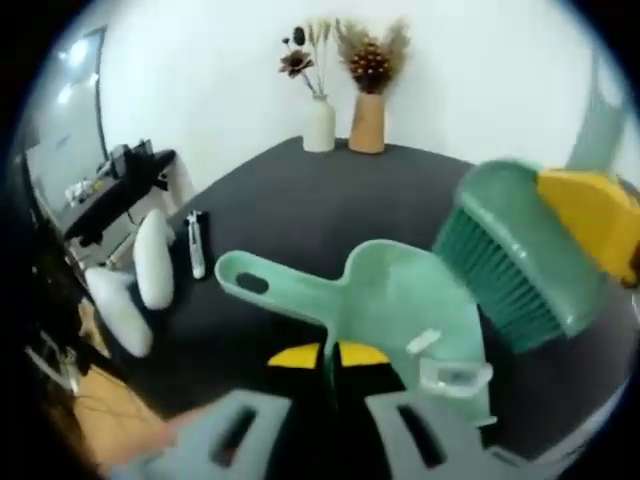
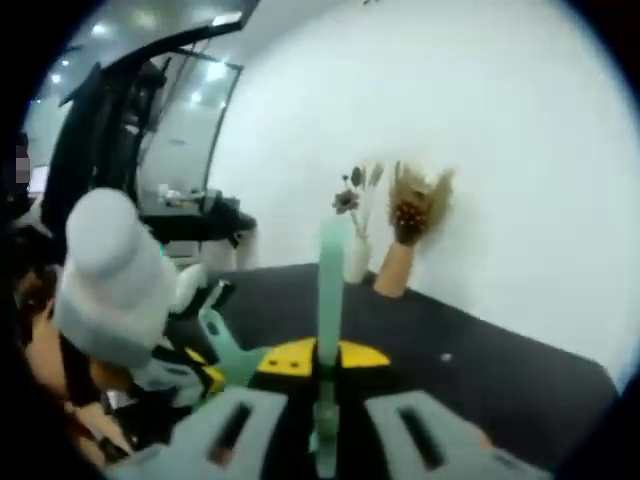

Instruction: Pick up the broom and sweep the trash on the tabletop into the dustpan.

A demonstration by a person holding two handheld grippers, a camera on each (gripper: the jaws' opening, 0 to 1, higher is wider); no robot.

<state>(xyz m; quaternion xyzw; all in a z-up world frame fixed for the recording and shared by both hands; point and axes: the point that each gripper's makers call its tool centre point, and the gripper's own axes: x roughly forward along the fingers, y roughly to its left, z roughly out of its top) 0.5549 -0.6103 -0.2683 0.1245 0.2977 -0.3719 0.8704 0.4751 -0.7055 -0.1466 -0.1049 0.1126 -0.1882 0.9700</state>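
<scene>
Left gripper view: left gripper [image 1: 331, 362] is closed on the dustpan [image 1: 405, 300], yellow pads pinching its near edge, handle running off to the left. Two clear bits of trash [image 1: 440, 365] lie in the pan, just ahead and right of the gripper. The broom [image 1: 515, 255] hangs ahead to the right, bristles at the pan's open side; the right gripper [image 1: 595, 215] shows as a yellow block on it. Dark bench [image 1: 330, 200] beyond, with two vases [image 1: 345, 122] far ahead and a small white device [image 1: 196, 243] off to the left.

Right gripper view: right gripper [image 2: 322, 362] is closed on the broom handle [image 2: 330, 300], which rises straight ahead between the jaws. Dustpan handle lies low left.

Step, as I judge it: sweeping, near its end. Next move calls for a short broom stroke towards the pan, with the pan held steady on the bench. Whether trash remains on the bench, I cannot tell.
</scene>
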